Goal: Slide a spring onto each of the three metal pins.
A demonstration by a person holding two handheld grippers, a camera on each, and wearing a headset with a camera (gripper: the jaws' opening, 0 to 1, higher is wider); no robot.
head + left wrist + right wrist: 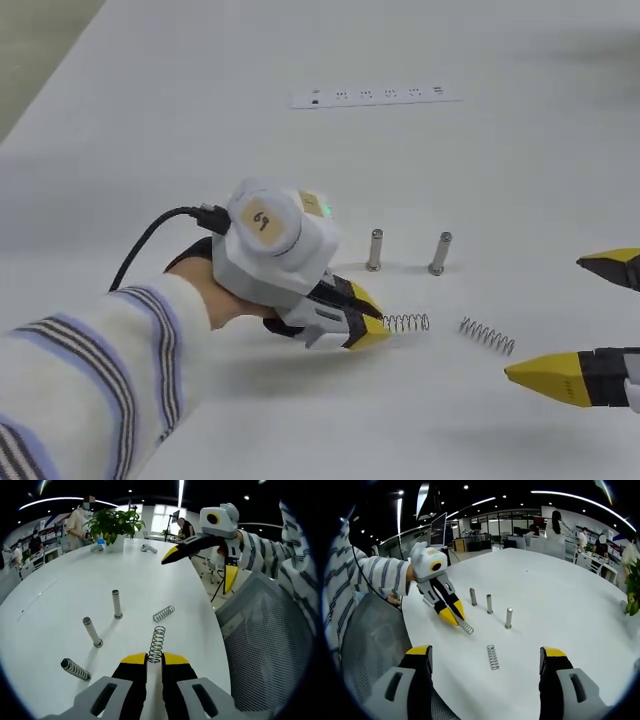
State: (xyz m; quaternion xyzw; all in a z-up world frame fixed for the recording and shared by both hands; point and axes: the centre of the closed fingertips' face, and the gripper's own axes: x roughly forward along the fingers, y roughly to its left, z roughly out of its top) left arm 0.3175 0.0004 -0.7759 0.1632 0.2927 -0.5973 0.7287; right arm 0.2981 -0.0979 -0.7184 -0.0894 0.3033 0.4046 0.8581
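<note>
My left gripper (365, 328) lies low on the white table (200, 130), shut on one end of a spring (406, 322), which sticks out past its yellow tips (157, 642). A second spring (487, 335) lies loose on the table, ahead of my open right gripper (545, 318) and between its spread jaws (492, 657). Two bare metal pins (375, 250) (441, 253) stand upright just beyond the springs. A third pin (75, 669) carries a spring around it and appears in the right gripper view (473, 596) as well.
A white power strip (375, 97) lies far back on the table. A grey mesh chair (265, 630) stands at the table's near edge. A potted plant (115, 525) sits across the table, with people in the room behind.
</note>
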